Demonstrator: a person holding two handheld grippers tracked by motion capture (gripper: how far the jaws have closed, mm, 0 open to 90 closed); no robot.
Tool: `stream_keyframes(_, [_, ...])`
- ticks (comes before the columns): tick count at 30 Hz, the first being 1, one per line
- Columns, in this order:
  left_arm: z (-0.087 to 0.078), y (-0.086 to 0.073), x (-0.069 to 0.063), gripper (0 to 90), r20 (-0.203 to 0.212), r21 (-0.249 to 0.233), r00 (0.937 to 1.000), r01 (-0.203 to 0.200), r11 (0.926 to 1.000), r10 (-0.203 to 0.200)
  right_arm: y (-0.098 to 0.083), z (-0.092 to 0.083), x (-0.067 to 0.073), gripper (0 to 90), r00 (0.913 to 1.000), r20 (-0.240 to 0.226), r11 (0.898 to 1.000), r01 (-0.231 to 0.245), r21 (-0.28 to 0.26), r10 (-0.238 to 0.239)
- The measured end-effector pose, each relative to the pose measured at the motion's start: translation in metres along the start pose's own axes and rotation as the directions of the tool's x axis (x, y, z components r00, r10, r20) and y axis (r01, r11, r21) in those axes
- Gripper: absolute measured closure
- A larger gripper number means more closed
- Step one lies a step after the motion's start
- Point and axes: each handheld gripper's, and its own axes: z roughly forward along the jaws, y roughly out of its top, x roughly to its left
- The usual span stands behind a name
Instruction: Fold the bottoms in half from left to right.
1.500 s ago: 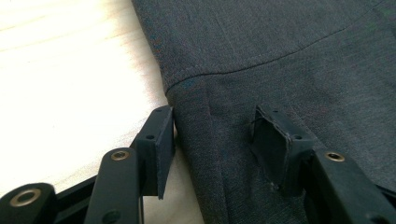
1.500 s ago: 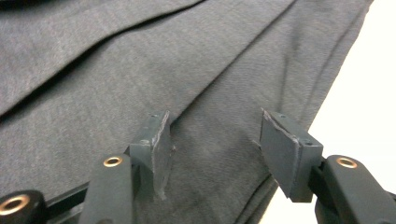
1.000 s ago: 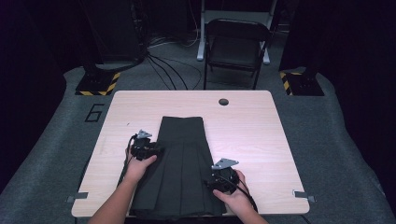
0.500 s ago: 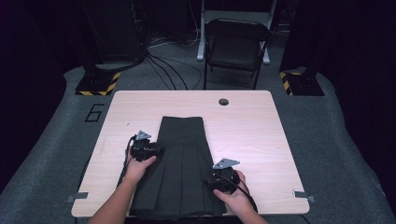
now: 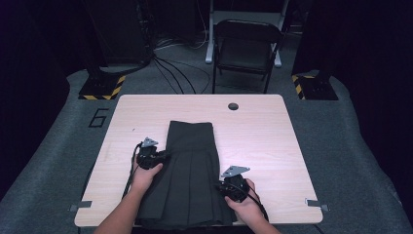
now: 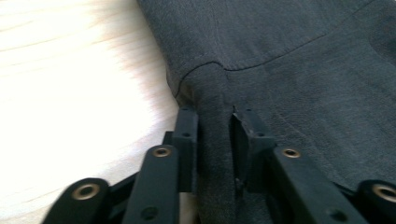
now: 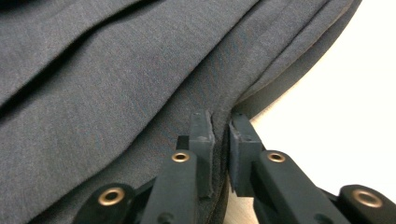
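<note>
Charcoal-grey woven cloth, a pleated skirt (image 5: 187, 175), lies flat on the pale wooden tabletop (image 5: 272, 141) in the lower centre of the high view, its narrow waistband end toward the top of the frame and its wider pleated hem at the bottom edge. Stitched seams and a fine twill show in the left gripper view; layered folds run diagonally across the right gripper view.

My left gripper (image 5: 157, 156) sits at the skirt's left edge, just below the waistband. In the left gripper view (image 6: 215, 140) its jaws have just been closing and now stand narrow, pinching a raised ridge of the fabric between the pads, bare tabletop at the left of that frame.

My right gripper (image 5: 229, 186) sits at the skirt's right edge, lower in the high view. In the right gripper view (image 7: 220, 140) its jaws have also just been closing and are nearly together, gripping the skirt's layered edge, with bright tabletop at the lower right.
</note>
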Motion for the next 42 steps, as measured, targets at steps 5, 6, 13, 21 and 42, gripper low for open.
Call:
stream_keyframes(5, [0.002, 0.002, -0.009, 76.0, -0.008, 0.009, 0.9999, -0.012, 0.9999, 0.012, 0.002, -0.005, -0.004, 84.3, 0.9992, -0.031, 0.999, 0.026, 0.035, -0.025])
stream_keyframes(6, [0.003, 0.002, -0.012, 76.4, -0.011, 0.009, 0.9998, -0.016, 0.9998, 0.016, 0.002, -0.007, -0.005, 84.3, 0.9988, -0.036, 0.998, 0.036, 0.044, -0.034])
stream_keyframes(13, [0.001, 0.002, -0.025, 77.8, -0.017, 0.038, 0.9994, -0.030, 0.9988, 0.031, -0.001, -0.017, -0.008, 84.6, 0.9962, -0.060, 0.994, 0.068, 0.087, -0.063])
stream_keyframes(21, [0.000, 0.008, -0.019, 69.3, 0.025, 0.082, 0.9990, -0.039, 0.9959, 0.037, -0.002, -0.017, -0.008, 84.6, 0.9942, -0.069, 0.989, 0.091, 0.114, -0.083])
stream_keyframes(42, [0.030, 0.037, -0.012, 40.6, 0.009, 0.038, 0.9998, 0.019, 0.9991, -0.019, -0.004, -0.017, -0.009, 84.5, 0.9941, -0.063, 0.990, 0.095, 0.102, -0.088])
